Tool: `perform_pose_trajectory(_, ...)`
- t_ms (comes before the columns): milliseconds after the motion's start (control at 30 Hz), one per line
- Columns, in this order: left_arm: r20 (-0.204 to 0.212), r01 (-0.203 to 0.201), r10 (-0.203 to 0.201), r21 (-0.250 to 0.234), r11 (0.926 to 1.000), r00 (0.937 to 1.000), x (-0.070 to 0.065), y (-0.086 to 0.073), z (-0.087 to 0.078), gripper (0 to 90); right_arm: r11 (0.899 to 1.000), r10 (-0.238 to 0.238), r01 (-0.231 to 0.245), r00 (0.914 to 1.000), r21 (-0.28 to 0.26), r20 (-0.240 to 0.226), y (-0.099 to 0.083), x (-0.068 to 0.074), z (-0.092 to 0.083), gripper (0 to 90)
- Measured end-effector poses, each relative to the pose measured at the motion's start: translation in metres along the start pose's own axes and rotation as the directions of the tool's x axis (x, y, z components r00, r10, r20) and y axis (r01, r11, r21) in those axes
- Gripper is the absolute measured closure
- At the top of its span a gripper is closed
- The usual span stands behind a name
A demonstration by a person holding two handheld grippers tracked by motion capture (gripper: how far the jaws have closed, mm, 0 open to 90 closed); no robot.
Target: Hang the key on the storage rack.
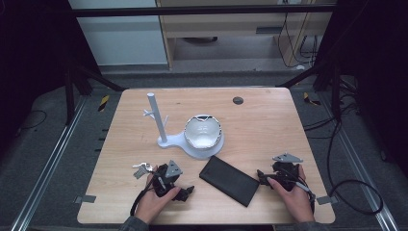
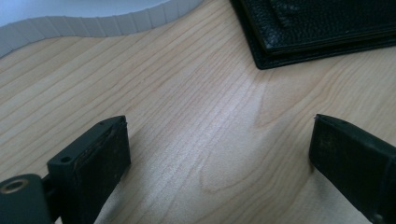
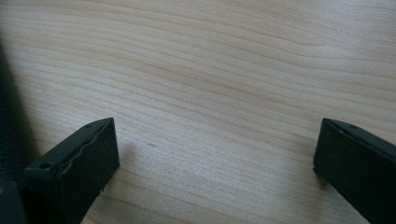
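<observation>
Now both grippers, left point(image 1: 185, 191) & right point(image 1: 262, 177): jaws wide, empty.

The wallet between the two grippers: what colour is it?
Black; the wallet shows best in the left gripper view.

One black wallet point(image 1: 229, 180) is lying at lower centre of the high view, one white stand point(image 1: 163, 126) with one bowl point(image 1: 203, 131) is sitting mid-frame, one key bunch point(image 1: 142, 169) is resting lower left, and two grippers are showing.
</observation>
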State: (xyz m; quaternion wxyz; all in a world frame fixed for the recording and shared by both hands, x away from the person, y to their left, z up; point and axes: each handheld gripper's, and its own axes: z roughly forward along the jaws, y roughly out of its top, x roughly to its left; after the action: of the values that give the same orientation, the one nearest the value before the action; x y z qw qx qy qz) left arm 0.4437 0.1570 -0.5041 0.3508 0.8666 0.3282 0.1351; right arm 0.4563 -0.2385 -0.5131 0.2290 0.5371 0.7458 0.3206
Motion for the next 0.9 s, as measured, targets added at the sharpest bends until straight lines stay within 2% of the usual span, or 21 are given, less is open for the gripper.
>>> perform_pose_trajectory(33, 0.019, 0.020, -0.021, 0.047, 0.9987, 0.9996, 0.000, 0.000, -0.004, 4.1, 1.000, -0.002, 0.002, 1.0000, 0.000, 0.001, 0.000, 0.000, 0.000, 0.4)
perform_pose_trajectory(133, 0.019, 0.002, -0.004, 0.059, 0.9983, 0.9998, 0.002, 0.001, -0.012, 6.7, 1.000, -0.002, 0.002, 1.0000, 0.001, 0.001, 0.000, 0.000, 0.000, 0.4)
perform_pose_trajectory(200, -0.016, -0.009, 0.009, 0.033, 0.9994, 0.9998, 0.004, 0.003, -0.021, 6.1, 1.000, -0.004, 0.004, 1.0000, 0.000, -0.001, -0.001, 0.000, -0.001, 0.4)
perform_pose_trajectory(233, -0.051, -0.004, 0.005, 0.012, 0.9999, 0.9987, 0.007, 0.007, -0.031, 5.6, 1.000, -0.005, 0.005, 1.0000, 0.001, -0.001, -0.001, 0.000, -0.001, 0.4)
perform_pose_trajectory(267, -0.051, -0.004, 0.005, 0.012, 0.9999, 0.9987, 0.007, 0.007, -0.031, 5.4, 1.000, -0.005, 0.005, 1.0000, 0.001, -0.001, -0.001, 0.000, -0.001, 0.4)
perform_pose_trajectory(300, -0.091, -0.006, 0.006, 0.001, 1.0000, 0.9959, 0.013, 0.011, -0.042, 5.4, 1.000, -0.004, 0.004, 1.0000, 0.002, -0.001, -0.001, 0.000, -0.001, 0.4)
perform_pose_trajectory(333, -0.091, -0.006, 0.006, 0.001, 1.0000, 0.9959, 0.013, 0.011, -0.042, 5.5, 1.000, -0.002, 0.002, 1.0000, 0.001, -0.003, -0.001, 0.001, -0.001, 0.4)
perform_pose_trajectory(367, -0.124, -0.006, 0.010, 0.032, 0.9995, 0.9922, 0.020, 0.013, -0.049, 5.8, 1.000, -0.002, 0.002, 1.0000, 0.001, -0.003, -0.001, 0.001, -0.001, 0.4)
perform_pose_trajectory(400, -0.124, -0.006, 0.010, 0.032, 0.9995, 0.9922, 0.020, 0.013, -0.049, 6.2, 1.000, -0.002, 0.002, 1.0000, 0.001, -0.003, -0.001, 0.001, -0.001, 0.4)
perform_pose_trajectory(433, -0.139, 0.006, 0.007, 0.087, 0.9962, 0.9903, 0.031, 0.016, -0.058, 6.1, 1.000, -0.002, 0.002, 1.0000, 0.001, -0.003, -0.001, 0.001, -0.001, 0.4)
perform_pose_trajectory(467, -0.139, 0.006, 0.007, 0.087, 0.9962, 0.9903, 0.031, 0.016, -0.058, 6.0, 1.000, -0.002, 0.002, 1.0000, 0.001, -0.003, -0.001, 0.001, -0.001, 0.4)
perform_pose_trajectory(500, -0.150, 0.015, 0.003, 0.123, 0.9923, 0.9887, 0.039, 0.018, -0.065, 6.0, 1.000, -0.004, 0.004, 1.0000, 0.002, -0.001, -0.001, 0.000, -0.001, 0.4)
perform_pose_trajectory(533, -0.150, 0.015, 0.003, 0.123, 0.9923, 0.9887, 0.039, 0.018, -0.065, 7.0, 1.000, -0.004, 0.004, 1.0000, 0.002, -0.001, -0.001, 0.000, -0.001, 0.4)
perform_pose_trajectory(567, -0.182, 0.015, 0.017, 0.170, 0.9854, 0.9832, 0.050, 0.019, -0.074, 9.3, 1.000, -0.002, 0.002, 1.0000, 0.001, -0.003, -0.001, 0.001, -0.001, 0.4)
perform_pose_trajectory(600, -0.182, 0.015, 0.017, 0.170, 0.9854, 0.9832, 0.050, 0.019, -0.074, 11.0, 1.000, -0.002, 0.002, 1.0000, 0.001, -0.003, -0.001, 0.001, -0.001, 0.4)
perform_pose_trajectory(633, -0.204, 0.039, 0.005, 0.208, 0.9774, 0.9789, 0.061, 0.019, -0.080, 11.2, 1.000, -0.002, 0.002, 1.0000, 0.001, -0.003, -0.001, 0.001, -0.001, 0.4)
perform_pose_trajectory(700, -0.203, 0.044, 0.002, 0.220, 0.9745, 0.9792, 0.066, 0.018, -0.081, 11.7, 1.000, -0.003, 0.003, 1.0000, 0.001, -0.003, -0.001, 0.001, -0.001, 0.4)
perform_pose_trajectory(800, -0.200, 0.081, -0.033, 0.239, 0.9675, 0.9793, 0.079, 0.013, -0.085, 15.0, 1.000, -0.003, 0.003, 1.0000, 0.001, -0.003, -0.001, 0.001, -0.001, 0.4)
perform_pose_trajectory(833, -0.200, 0.095, -0.041, 0.266, 0.9592, 0.9790, 0.086, 0.009, -0.083, 16.6, 1.000, -0.003, 0.003, 1.0000, 0.001, -0.003, -0.001, 0.001, -0.001, 0.4)
perform_pose_trajectory(867, -0.200, 0.095, -0.041, 0.266, 0.9592, 0.9790, 0.086, 0.009, -0.083, 17.1, 1.000, -0.003, 0.003, 1.0000, 0.001, -0.003, -0.001, 0.001, -0.001, 0.4)
perform_pose_trajectory(900, -0.195, 0.119, -0.065, 0.281, 0.9524, 0.9787, 0.089, 0.005, -0.081, 17.7, 1.000, -0.004, 0.004, 1.0000, 0.000, -0.004, -0.001, 0.001, -0.001, 0.4)
